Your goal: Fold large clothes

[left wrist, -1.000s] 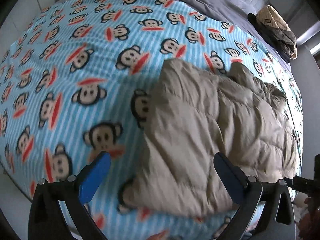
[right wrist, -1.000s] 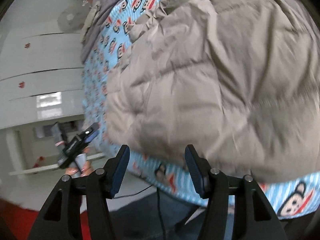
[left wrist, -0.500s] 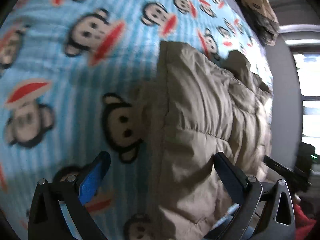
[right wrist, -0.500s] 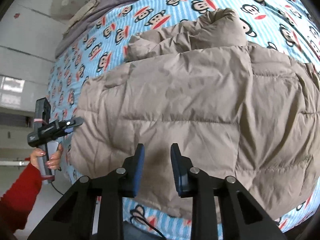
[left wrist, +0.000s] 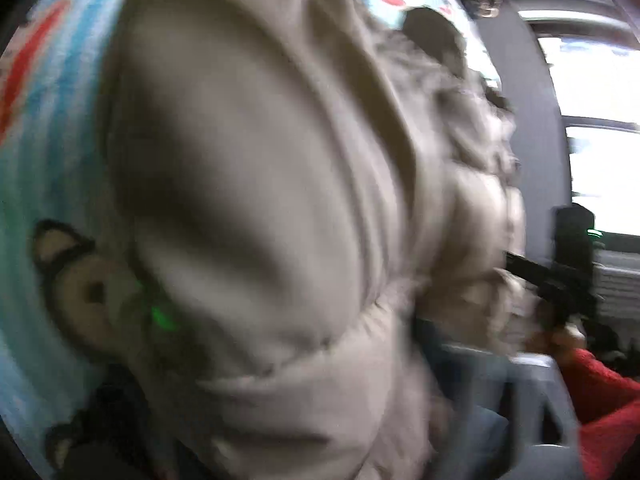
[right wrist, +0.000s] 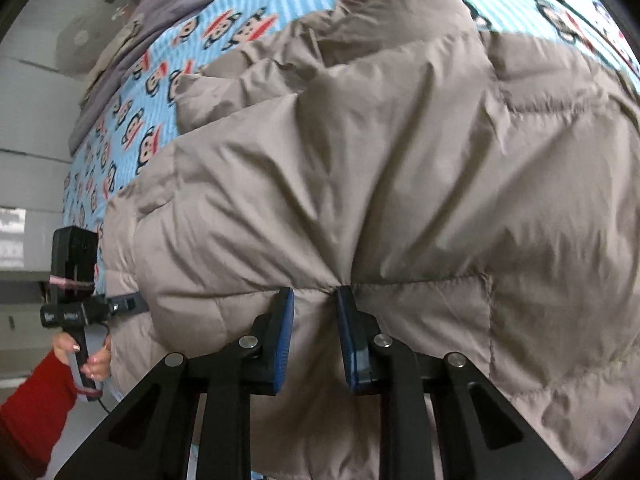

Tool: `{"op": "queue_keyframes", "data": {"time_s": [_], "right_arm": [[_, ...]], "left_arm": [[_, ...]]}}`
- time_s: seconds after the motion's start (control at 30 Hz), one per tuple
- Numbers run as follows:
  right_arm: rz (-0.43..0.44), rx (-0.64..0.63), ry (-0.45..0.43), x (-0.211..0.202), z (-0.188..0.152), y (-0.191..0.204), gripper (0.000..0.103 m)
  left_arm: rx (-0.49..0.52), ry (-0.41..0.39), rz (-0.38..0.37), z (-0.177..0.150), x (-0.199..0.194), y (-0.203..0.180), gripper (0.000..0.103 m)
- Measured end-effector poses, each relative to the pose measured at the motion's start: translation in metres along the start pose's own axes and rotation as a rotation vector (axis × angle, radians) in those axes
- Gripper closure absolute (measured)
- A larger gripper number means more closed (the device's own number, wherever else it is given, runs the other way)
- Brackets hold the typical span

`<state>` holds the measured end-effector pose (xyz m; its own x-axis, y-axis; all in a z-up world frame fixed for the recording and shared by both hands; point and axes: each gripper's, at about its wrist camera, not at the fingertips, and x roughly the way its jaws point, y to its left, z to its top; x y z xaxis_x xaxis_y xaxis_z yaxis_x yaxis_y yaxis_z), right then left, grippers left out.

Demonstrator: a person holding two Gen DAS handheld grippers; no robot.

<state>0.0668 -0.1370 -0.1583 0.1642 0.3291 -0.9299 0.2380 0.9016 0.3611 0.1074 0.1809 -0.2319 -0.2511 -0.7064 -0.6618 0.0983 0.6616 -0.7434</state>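
Right gripper (right wrist: 314,300) is closing, its blue pads pinching a fold of the puffy beige jacket (right wrist: 400,160), which lies spread on the bed's monkey-print blanket (right wrist: 224,28). Left gripper (right wrist: 120,302) is closing at the jacket's edge; its grip is hidden.

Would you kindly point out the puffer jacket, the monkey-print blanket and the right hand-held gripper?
puffer jacket (right wrist: 400,168): right wrist view, quilted back panel.
monkey-print blanket (right wrist: 224,32): right wrist view, bare patch.
right hand-held gripper (right wrist: 315,300): right wrist view, between fingertips.
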Motion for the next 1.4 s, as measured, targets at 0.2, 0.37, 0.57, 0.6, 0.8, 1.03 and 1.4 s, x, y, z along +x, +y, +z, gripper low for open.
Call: {"op": "queue_keyframes", "data": {"time_s": [0.2,0.37,0.57,0.6,0.8,1.03,1.4], "right_arm": [[0.009,0.035,0.016,0.011,0.003,-0.009,0.080],[0.069,0.077,0.025,0.013,0.006,-0.021,0.081],[0.124,0.093,-0.009,-0.015,0.014,-0.027,0.081],[0.145,0.078,-0.070,-0.030,0.016,-0.025,0.081],[0.206,0.156,-0.074,-0.016,0.057,-0.037,0.090],[0.288,0.240,0.050,0.051,0.087,-0.046,0.097],[0.424,0.240,-0.031,-0.031,0.065,-0.097,0.097]], "left_arm": [[0.002,-0.049,-0.098,-0.011,-0.018,-0.041,0.076],[0.063,-0.094,-0.210,-0.022,-0.036,-0.113,0.076],[0.145,-0.112,-0.176,-0.028,-0.028,-0.175,0.076],[0.143,-0.115,-0.166,-0.032,-0.031,-0.173,0.076],[0.088,-0.151,-0.093,-0.039,-0.037,-0.178,0.076],[0.016,-0.219,-0.021,-0.034,-0.017,-0.221,0.076],[0.061,-0.230,0.194,-0.037,0.030,-0.325,0.076]]}}
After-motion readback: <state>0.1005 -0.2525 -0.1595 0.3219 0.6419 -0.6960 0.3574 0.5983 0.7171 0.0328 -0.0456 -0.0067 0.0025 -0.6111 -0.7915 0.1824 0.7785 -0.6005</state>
